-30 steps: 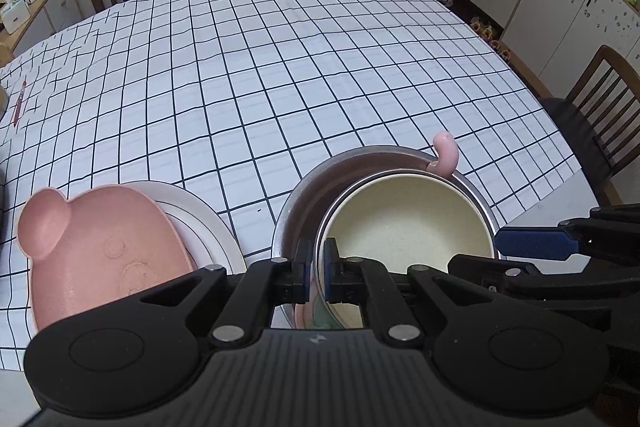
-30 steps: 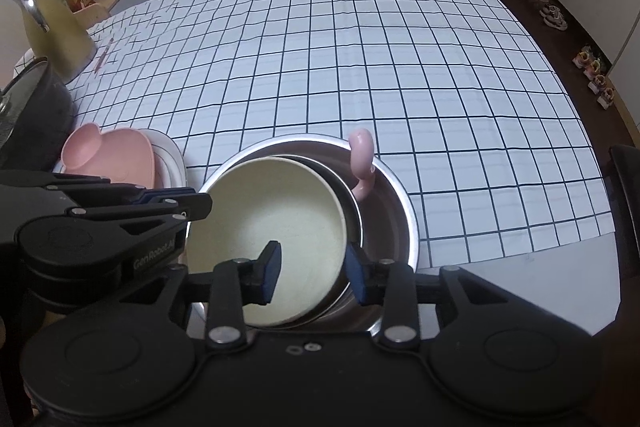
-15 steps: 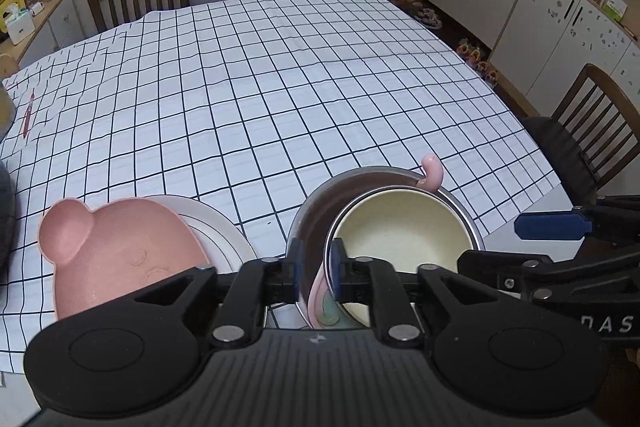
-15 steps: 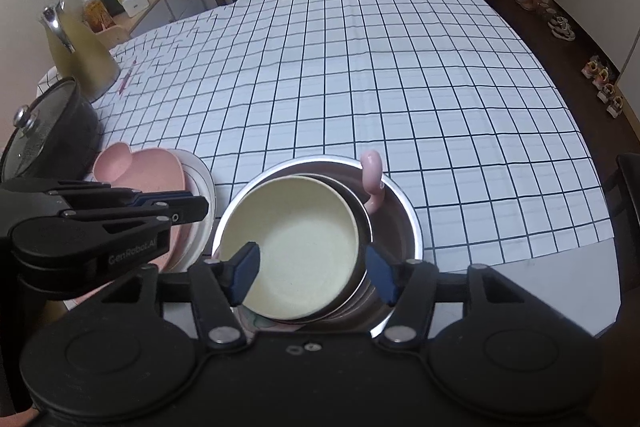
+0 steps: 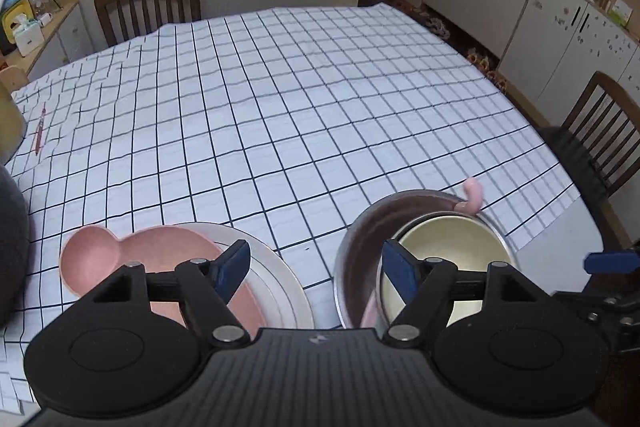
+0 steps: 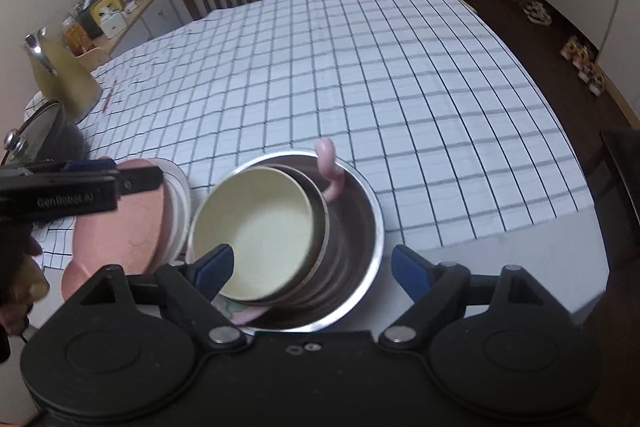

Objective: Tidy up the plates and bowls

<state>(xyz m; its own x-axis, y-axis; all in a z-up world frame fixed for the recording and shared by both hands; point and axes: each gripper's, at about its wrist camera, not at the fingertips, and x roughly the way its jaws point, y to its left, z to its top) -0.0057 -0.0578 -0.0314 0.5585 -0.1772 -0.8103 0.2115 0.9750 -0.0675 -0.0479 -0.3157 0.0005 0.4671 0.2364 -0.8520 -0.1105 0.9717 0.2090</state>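
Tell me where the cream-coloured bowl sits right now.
The cream bowl sits tilted inside the large steel bowl at the table's near edge, atop a pink dish, right of the pink plate.

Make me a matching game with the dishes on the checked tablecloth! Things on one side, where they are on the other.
Things:
1. pink bear-shaped plate
2. cream-coloured round bowl
3. red pen
4. big shiny steel bowl

Places:
A. tilted inside the steel bowl
B. lying alone on the cloth, far left
C. on top of the round white plate
D. at the table's near edge, holding other dishes

Pairs: 1-C, 2-A, 3-B, 4-D
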